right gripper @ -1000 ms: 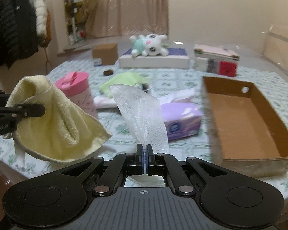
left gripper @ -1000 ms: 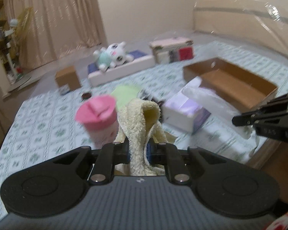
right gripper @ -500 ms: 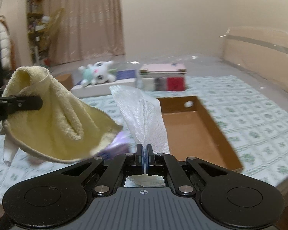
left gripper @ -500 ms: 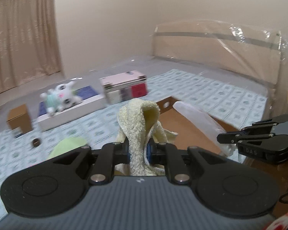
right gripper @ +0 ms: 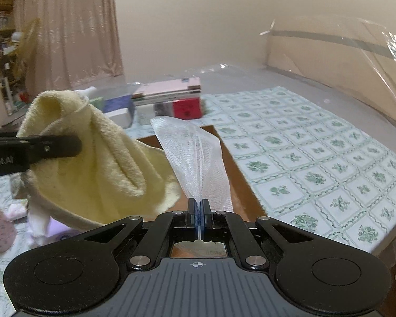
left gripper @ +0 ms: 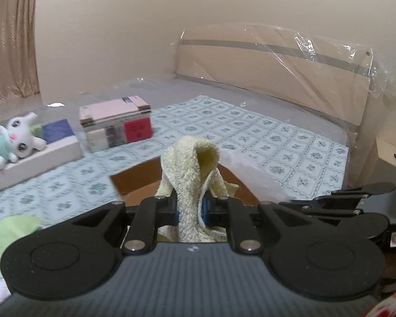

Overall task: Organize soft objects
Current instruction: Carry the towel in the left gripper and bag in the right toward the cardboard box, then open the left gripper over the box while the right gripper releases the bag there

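1. Hovering over the cardboard box (right gripper: 235,174), lying lengthwise ahead of both claws.
2. My left gripper (left gripper: 188,208) pinches the yellow towel (left gripper: 190,169) above it.
3. My right gripper (right gripper: 198,211) pinches the white mesh (right gripper: 195,153), slightly nearer.

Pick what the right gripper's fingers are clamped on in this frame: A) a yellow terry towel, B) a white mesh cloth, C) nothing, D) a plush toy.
B: in the right wrist view the right gripper is shut on the white mesh cloth, while the yellow towel hangs from the left gripper.
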A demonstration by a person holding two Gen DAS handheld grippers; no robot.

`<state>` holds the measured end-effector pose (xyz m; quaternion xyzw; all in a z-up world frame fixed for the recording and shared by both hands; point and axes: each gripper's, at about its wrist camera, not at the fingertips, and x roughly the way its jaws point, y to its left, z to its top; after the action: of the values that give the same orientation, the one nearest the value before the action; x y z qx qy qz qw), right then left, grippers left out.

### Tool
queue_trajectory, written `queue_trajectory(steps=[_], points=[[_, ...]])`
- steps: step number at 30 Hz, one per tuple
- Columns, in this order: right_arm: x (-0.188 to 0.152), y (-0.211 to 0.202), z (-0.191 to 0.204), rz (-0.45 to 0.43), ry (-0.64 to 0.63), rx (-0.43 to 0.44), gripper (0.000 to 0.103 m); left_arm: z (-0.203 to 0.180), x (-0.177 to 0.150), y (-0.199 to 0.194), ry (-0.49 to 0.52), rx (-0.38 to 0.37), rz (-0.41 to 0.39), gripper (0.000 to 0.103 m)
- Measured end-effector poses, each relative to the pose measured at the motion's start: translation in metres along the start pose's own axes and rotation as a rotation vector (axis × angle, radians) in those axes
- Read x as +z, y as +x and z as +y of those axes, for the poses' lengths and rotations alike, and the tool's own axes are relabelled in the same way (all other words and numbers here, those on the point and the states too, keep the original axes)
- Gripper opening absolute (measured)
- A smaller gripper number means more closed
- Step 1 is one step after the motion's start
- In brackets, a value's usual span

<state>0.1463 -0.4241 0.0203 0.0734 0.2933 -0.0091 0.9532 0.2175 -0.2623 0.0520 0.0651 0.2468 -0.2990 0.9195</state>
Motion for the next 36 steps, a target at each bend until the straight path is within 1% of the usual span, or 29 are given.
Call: queue_trajectory(steps=[3,4,6,7,8,12,15,18,21,24,26,27,28,29,30,31,36], points=[[-0.001,0.013,-0.008,0.013,0.027,-0.018,0.002,-0.006,-0.004,0.024,-0.001,-0.012,0.005,0.015],[-0.002,0.018,-0.011,0.018,0.036,-0.025,0.002,-0.008,-0.006,0.033,0.000,-0.019,0.013,0.018],[-0.004,0.027,-0.017,0.028,0.057,-0.038,0.002,-0.008,-0.010,0.048,-0.013,-0.044,0.035,0.029],[-0.005,0.030,-0.020,0.034,0.064,-0.043,0.002,-0.008,-0.013,0.052,-0.018,-0.057,0.046,0.039],[-0.007,0.032,-0.022,0.040,0.069,-0.046,0.002,-0.007,-0.015,0.052,-0.018,-0.066,0.044,0.042],[-0.011,0.040,-0.025,0.054,0.072,-0.045,0.002,0.003,-0.027,0.045,-0.037,-0.052,0.049,0.047],[-0.011,0.045,-0.022,0.055,0.076,-0.025,0.002,0.017,-0.037,0.029,-0.062,-0.017,0.051,0.047],[-0.007,0.048,-0.018,0.046,0.080,0.007,0.002,0.032,-0.049,0.010,-0.102,0.029,0.056,0.047],[-0.001,0.052,-0.016,0.038,0.109,0.060,0.002,0.043,-0.058,-0.008,-0.135,0.070,0.057,0.047],[0.005,0.059,-0.019,0.014,0.150,0.102,0.002,0.049,-0.066,-0.020,-0.154,0.096,0.061,0.049],[0.006,0.066,-0.022,0.028,0.168,0.114,0.003,0.052,-0.069,-0.026,-0.158,0.106,0.066,0.049],[0.006,0.068,-0.023,0.034,0.176,0.110,0.010,0.052,-0.070,-0.029,-0.159,0.111,0.068,0.049],[0.005,0.068,-0.024,0.032,0.184,0.101,0.030,0.054,-0.072,-0.031,-0.163,0.115,0.069,0.049],[0.004,0.065,-0.025,0.024,0.190,0.095,0.043,0.055,-0.073,-0.033,-0.169,0.119,0.068,0.049],[0.003,0.062,-0.026,0.011,0.198,0.091,0.062,0.056,-0.074,-0.035,-0.174,0.121,0.067,0.049],[0.002,0.058,-0.026,-0.002,0.202,0.086,0.063,0.057,-0.076,-0.038,-0.176,0.125,0.065,0.049],[-0.010,0.033,-0.017,0.002,0.177,0.078,0.063,0.060,-0.085,-0.058,-0.182,0.151,0.066,0.049]])
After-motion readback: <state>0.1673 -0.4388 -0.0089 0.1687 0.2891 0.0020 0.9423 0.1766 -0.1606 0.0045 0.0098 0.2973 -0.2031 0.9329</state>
